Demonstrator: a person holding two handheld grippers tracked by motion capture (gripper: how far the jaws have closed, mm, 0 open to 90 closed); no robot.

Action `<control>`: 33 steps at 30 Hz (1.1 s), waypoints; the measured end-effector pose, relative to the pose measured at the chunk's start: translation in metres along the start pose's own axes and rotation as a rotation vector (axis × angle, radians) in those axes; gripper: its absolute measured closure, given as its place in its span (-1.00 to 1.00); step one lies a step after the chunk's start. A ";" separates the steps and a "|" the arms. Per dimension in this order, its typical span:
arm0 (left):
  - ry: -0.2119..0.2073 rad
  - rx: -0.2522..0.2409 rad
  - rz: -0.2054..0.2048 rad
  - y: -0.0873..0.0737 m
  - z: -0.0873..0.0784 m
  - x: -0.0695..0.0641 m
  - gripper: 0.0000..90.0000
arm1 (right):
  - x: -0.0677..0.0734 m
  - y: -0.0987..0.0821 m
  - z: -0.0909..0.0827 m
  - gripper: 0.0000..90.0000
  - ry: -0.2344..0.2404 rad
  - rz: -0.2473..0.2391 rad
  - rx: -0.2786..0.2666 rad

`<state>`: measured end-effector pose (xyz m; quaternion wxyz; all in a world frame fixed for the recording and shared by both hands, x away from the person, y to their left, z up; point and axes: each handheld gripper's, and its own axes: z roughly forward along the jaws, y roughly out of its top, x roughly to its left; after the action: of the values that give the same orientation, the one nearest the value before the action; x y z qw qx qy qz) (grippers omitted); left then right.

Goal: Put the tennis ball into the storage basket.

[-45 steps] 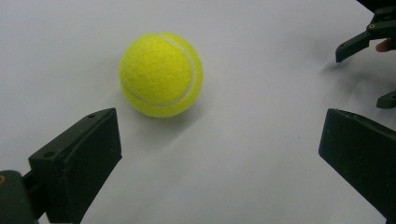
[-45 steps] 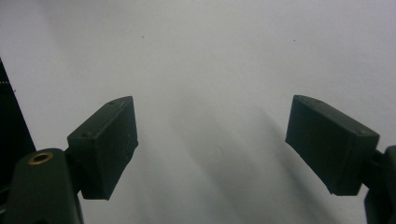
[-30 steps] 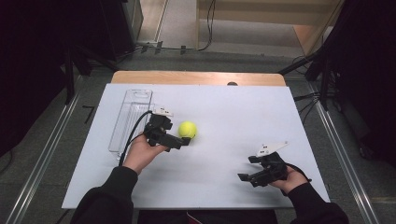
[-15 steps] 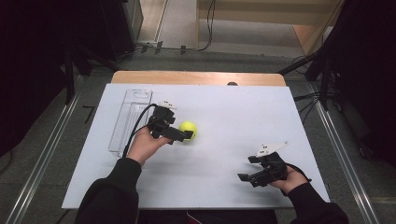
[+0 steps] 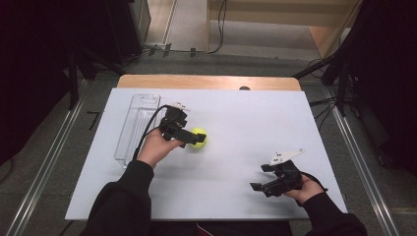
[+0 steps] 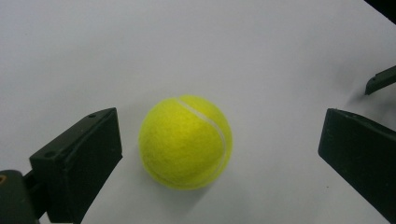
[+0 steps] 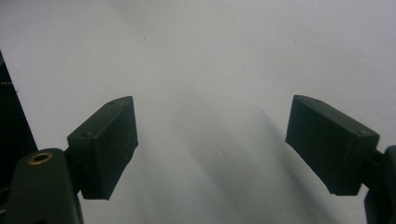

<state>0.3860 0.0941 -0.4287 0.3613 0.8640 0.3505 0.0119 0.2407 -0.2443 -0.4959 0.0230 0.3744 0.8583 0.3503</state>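
The left gripper [image 5: 189,138] is reaching over the white table [image 5: 236,123] with its jaws spread wide, and the tennis ball [image 5: 198,137] is sitting between them without touching either. In the left gripper view the ball [image 6: 186,141] is lying just beside the near-left jaw and well apart from the opposite one, resting on the tabletop and casting a soft shadow beneath itself. It is showing a bright yellow-green, fuzzy felt surface, with one pale curved seam running from its top down its right side. The felt is looking clean and even, with no printing in sight.

The right gripper [image 5: 265,178] is resting low over the table, well apart from the ball and nearer the person, and its jaws are likewise standing released; in the right gripper view they are framing only bare white tabletop [image 7: 210,70]. A clear plastic tray [image 5: 137,125] is lying behind the left gripper, on the side away from the ball.
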 end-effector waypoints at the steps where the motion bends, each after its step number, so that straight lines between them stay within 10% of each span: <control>1: 0.002 0.004 0.002 0.001 0.001 0.001 -1.00 | 0.000 0.000 0.000 -0.67 0.000 -0.002 0.000; 33: 0.032 -0.015 0.021 0.012 0.021 0.004 -0.96 | 0.001 -0.004 -0.001 -0.67 -0.003 0.007 0.005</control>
<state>0.4018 0.0775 -0.4369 0.3621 0.8646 0.3468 0.0320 0.2367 -0.2463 -0.4973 0.0223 0.3778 0.8580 0.3473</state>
